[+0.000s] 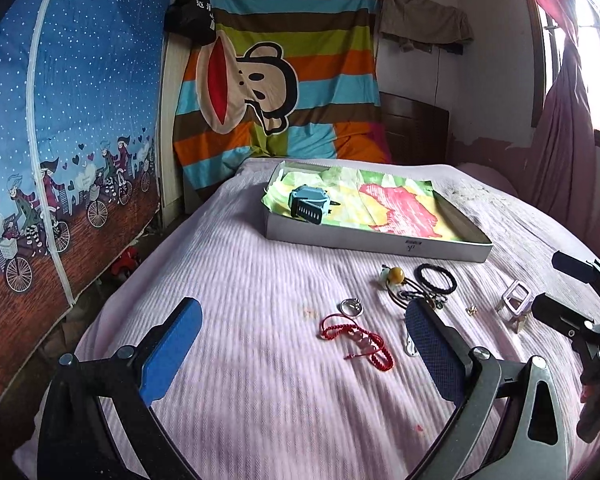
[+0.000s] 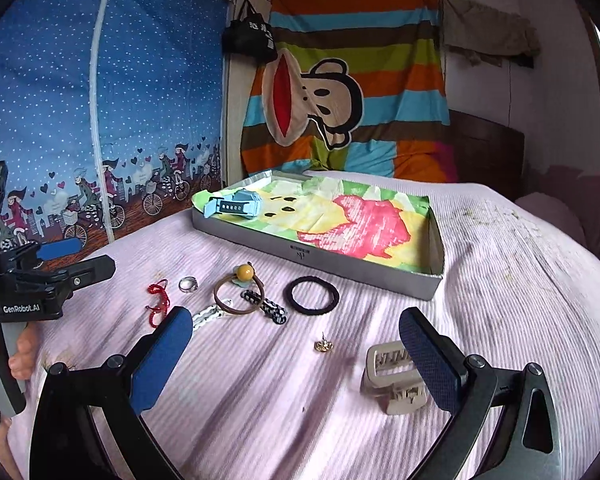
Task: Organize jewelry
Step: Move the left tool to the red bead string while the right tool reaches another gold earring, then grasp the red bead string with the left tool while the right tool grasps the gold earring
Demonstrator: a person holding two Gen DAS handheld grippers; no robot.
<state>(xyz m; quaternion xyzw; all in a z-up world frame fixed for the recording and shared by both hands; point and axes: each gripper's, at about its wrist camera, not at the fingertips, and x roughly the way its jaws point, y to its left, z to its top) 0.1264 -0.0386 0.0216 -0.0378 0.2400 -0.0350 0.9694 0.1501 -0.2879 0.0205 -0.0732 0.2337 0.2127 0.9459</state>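
Pink bedspread under grey box.

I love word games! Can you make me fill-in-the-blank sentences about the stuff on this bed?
1. The only thing lying inside the box is a blue ____.
2. The braided bracelet on the bedspread is the colour ____.
3. The round black hair tie lies ____ the box, not in it.
4. Both the left claw and the right claw are ____, holding nothing.

Missing words: hair clip; red; outside; open
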